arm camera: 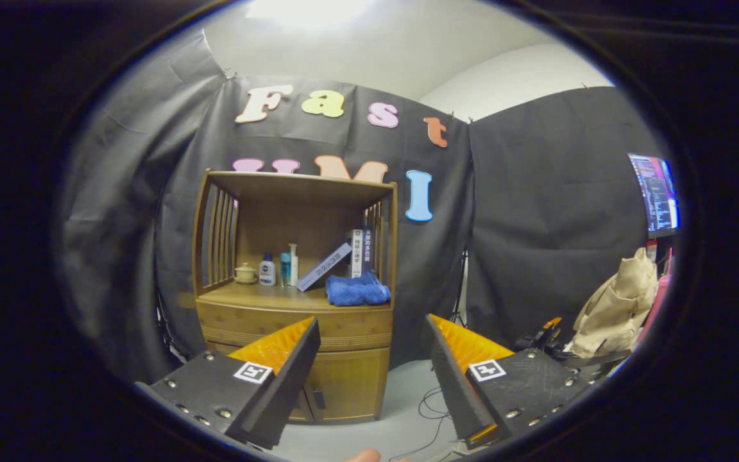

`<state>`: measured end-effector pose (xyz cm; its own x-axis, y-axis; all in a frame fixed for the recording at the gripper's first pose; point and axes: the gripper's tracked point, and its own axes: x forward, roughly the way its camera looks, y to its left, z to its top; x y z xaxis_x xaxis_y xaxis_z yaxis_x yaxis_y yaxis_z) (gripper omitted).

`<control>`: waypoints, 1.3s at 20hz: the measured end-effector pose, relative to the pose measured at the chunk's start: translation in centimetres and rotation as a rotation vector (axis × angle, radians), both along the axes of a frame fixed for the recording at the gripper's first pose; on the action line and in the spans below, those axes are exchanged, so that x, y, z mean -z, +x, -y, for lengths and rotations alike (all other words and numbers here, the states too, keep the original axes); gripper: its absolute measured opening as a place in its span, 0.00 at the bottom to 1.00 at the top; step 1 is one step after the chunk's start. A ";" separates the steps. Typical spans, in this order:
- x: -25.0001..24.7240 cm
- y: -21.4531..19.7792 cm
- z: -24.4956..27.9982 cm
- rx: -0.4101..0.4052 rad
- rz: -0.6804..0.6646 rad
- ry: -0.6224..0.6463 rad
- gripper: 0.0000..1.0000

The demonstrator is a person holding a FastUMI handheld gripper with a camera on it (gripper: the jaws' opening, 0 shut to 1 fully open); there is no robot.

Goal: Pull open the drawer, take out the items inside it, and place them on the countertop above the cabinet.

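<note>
A wooden cabinet (344, 378) stands against the booth wall, some way beyond my fingers. Its drawer (356, 328) sits shut just under the countertop (247, 296). On the countertop rest a small ceramic pot (245, 273), three bottles (267, 269), leaning books (324, 266) and a folded blue towel (357, 290). My gripper (373, 321) is open with nothing between its fingers; the left fingertip (305, 330) overlaps the drawer front in the view, still far from it.
Two cabinet doors (347, 385) below the drawer are shut. A beige bag (616, 308), a monitor (655, 192) and clutter stand at the right. Cables (433, 404) trail on the grey floor. A fingertip (363, 456) shows below the gripper.
</note>
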<state>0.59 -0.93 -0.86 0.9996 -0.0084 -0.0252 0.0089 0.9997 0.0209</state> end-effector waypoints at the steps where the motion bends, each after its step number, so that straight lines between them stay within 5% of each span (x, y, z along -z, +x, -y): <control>1: 0.0 0.1 -0.1 -0.002 0.000 -0.001 0.96; 7: -0.1 1.5 -1.1 -0.027 0.010 0.009 0.96; 14: 3.6 9.0 -6.8 -0.136 -0.046 0.079 0.96; 22: 13.1 19.5 -16.4 -0.274 -0.176 0.137 0.94; 26: 18.8 23.8 -18.7 -0.266 -0.270 0.132 0.90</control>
